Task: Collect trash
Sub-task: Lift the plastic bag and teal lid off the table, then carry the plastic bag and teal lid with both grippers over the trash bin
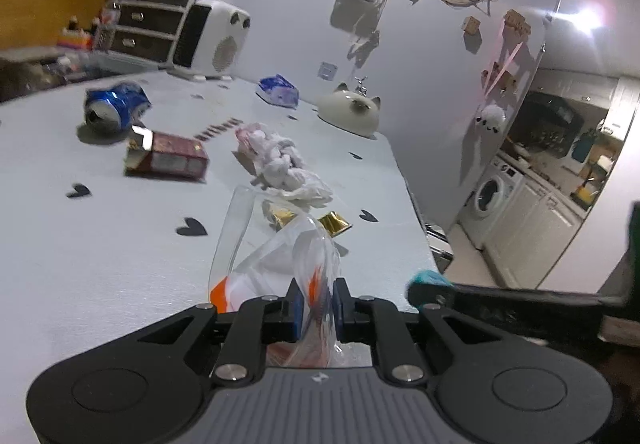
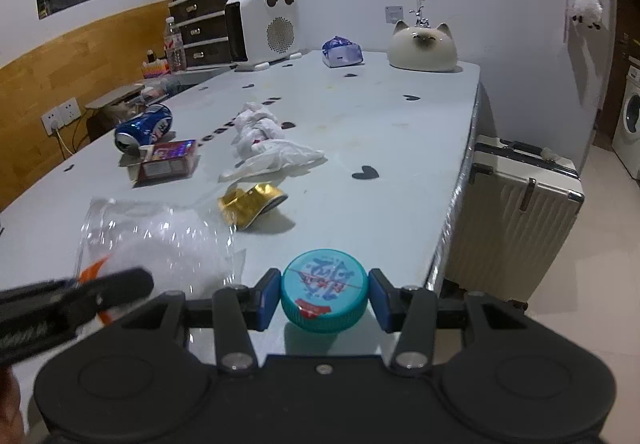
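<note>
My left gripper [image 1: 316,308] is shut on the gathered edge of a clear plastic bag [image 1: 256,244] with orange print, which hangs open over the table. My right gripper [image 2: 325,300] is shut on a round teal lid [image 2: 325,280] just above the near table edge. The lid [image 1: 430,282] also shows at the right of the left wrist view. Trash lies further out on the table: a gold wrapper [image 2: 250,203], crumpled white tissue and plastic [image 2: 260,135], a red box [image 2: 166,161] and a crushed blue can [image 2: 144,127].
At the far end of the pale table [image 2: 400,163] stand a blue tissue pack [image 2: 342,51], a cat-shaped ceramic [image 2: 424,45] and a white heater [image 2: 264,29]. A white suitcase [image 2: 516,211] stands on the floor beside the table's right edge.
</note>
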The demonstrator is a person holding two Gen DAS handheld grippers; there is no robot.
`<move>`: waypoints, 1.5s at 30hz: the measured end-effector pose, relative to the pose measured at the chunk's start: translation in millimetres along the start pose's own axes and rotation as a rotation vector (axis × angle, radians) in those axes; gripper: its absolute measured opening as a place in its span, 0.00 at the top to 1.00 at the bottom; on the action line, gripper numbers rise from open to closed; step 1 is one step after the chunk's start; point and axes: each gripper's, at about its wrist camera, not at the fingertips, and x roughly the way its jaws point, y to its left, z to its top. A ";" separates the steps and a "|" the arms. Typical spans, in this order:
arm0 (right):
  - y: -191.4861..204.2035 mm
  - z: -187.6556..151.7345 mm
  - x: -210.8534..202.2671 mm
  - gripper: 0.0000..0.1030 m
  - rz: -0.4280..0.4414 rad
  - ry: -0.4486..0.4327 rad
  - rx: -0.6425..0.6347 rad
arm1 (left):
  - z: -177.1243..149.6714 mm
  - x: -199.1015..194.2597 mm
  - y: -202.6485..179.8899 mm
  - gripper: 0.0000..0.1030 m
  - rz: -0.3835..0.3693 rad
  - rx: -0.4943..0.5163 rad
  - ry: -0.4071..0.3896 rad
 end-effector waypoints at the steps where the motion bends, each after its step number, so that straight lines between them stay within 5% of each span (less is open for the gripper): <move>1: 0.1 -4.0 -6.3 0.53 -0.001 -0.004 0.005 | -0.3 -4.5 -2.7 0.85 0.019 0.019 -0.010; 24: -1.5 -59.3 -119.1 0.53 -0.092 -0.149 0.050 | -23.0 -88.7 -44.7 0.86 0.153 0.182 -0.092; 32: -15.2 -74.7 -155.4 0.53 -0.139 -0.204 0.062 | -29.7 -105.2 -72.7 0.87 0.113 0.217 -0.125; 45: -80.7 -114.7 -206.8 0.53 -0.277 -0.235 0.148 | -63.5 -91.2 -155.6 0.87 -0.051 0.294 -0.094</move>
